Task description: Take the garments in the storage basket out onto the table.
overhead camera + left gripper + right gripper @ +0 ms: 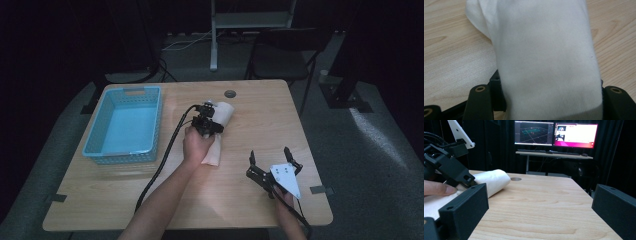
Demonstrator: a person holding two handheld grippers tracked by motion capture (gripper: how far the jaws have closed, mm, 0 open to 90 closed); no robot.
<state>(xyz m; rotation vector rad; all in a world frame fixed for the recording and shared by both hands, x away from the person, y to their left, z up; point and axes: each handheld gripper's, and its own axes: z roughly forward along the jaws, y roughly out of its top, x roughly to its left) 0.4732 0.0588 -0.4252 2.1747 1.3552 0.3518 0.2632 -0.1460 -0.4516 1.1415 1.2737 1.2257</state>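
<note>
White sock [220,131] on the table [240,210], folded over, fold lying between left gripper [544,105] jaws, part open, pads seemingly not pressing. Soft, light, limp; likely to sag and unroll, so best pinched through both layers near the fold. Right gripper [275,162] well apart from the sock, jaws wide, holding nothing

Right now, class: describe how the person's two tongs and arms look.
Both tongs, left and right, are black with blocky two-jaw ends. The right carries a pale three-cornered plate with small dots. A thick black cable trails from the left one. Forearms are bare, no sleeves.
</note>
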